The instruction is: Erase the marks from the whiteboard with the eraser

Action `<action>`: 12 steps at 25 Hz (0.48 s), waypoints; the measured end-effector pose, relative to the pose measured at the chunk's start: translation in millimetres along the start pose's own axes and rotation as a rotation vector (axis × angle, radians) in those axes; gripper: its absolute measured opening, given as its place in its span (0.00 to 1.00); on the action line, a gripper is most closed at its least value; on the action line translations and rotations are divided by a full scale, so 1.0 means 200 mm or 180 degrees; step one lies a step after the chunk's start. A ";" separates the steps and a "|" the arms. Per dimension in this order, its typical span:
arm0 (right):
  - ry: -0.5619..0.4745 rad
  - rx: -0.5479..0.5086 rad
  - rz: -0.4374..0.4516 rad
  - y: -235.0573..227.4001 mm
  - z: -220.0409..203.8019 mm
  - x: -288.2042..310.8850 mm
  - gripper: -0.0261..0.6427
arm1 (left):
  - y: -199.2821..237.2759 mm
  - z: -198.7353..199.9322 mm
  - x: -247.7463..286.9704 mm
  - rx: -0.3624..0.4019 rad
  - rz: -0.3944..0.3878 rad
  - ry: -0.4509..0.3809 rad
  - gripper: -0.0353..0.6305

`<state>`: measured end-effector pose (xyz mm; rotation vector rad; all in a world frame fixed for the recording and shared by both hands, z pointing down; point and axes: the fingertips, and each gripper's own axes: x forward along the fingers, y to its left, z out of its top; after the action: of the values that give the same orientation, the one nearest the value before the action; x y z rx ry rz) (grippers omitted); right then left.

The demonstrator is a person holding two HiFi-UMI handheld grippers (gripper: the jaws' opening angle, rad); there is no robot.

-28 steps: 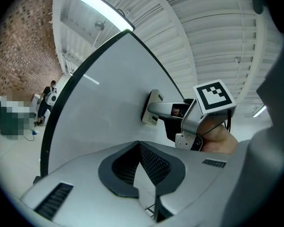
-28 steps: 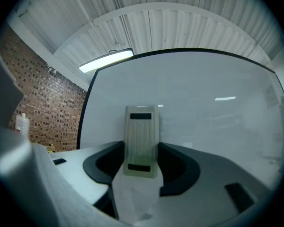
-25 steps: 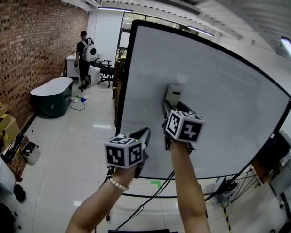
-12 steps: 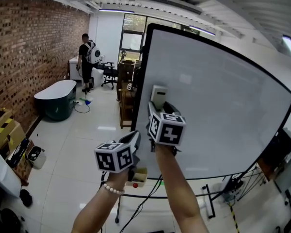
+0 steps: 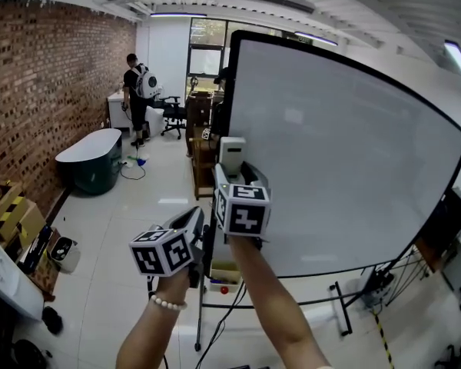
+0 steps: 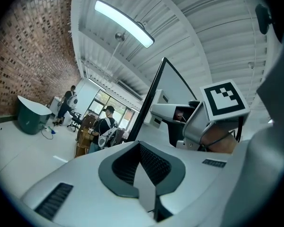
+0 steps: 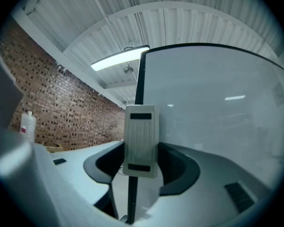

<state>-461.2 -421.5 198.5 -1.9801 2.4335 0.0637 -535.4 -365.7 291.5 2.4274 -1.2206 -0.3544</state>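
The large black-framed whiteboard [image 5: 346,144] stands upright and I see no marks on its face. My right gripper [image 5: 234,169] is shut on the pale ribbed eraser [image 5: 232,154], which sits against the board's left edge. In the right gripper view the eraser [image 7: 141,141] stands upright between the jaws of that gripper [image 7: 141,167], straddling the black frame, with the whiteboard [image 7: 217,108] to its right. My left gripper [image 5: 194,220] hangs lower and to the left, off the board, shut and empty. The left gripper [image 6: 142,169] view shows its pads pressed together and the eraser [image 6: 154,109] ahead.
A brick wall [image 5: 46,91] runs along the left. A person with a backpack [image 5: 136,91] stands far back by an office chair [image 5: 169,110]. A dark green tub-shaped table [image 5: 92,160] and boxes [image 5: 8,214] stand at left. Wooden shelving [image 5: 203,148] is behind the board; stand legs and cables [image 5: 346,314] are below.
My right gripper has slid the eraser leftward across the board to its left edge. The left gripper has drifted left and down beside it.
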 end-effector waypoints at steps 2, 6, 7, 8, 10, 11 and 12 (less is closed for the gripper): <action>0.0046 0.0042 0.0010 0.01 -0.07 0.00 0.41 | 0.02 -0.02 -0.01 -0.0013 0.0026 0.0017 0.03; 0.0132 0.0041 0.0069 0.04 -0.19 0.01 0.41 | 0.05 -0.06 -0.02 -0.0030 0.0082 0.0067 0.03; 0.0154 0.0031 0.0086 0.05 -0.22 0.01 0.42 | 0.05 -0.08 -0.02 -0.0026 0.0091 0.0080 0.03; 0.0175 0.0021 0.0092 0.04 -0.25 0.01 0.42 | 0.05 -0.09 -0.01 -0.0021 0.0099 0.0092 0.03; 0.0193 0.0009 0.0088 0.02 -0.29 0.02 0.42 | 0.04 -0.12 0.00 -0.0014 0.0113 0.0117 0.03; 0.0187 0.0007 0.0086 0.01 -0.30 0.02 0.42 | 0.04 -0.13 0.00 -0.0014 0.0119 0.0129 0.03; 0.0177 0.0009 0.0081 0.00 -0.30 0.03 0.42 | 0.04 -0.13 0.00 -0.0014 0.0124 0.0138 0.03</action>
<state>-461.6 -428.3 259.1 -1.9765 2.4909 0.0054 -531.0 -364.5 319.1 2.3914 -1.2453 -0.2914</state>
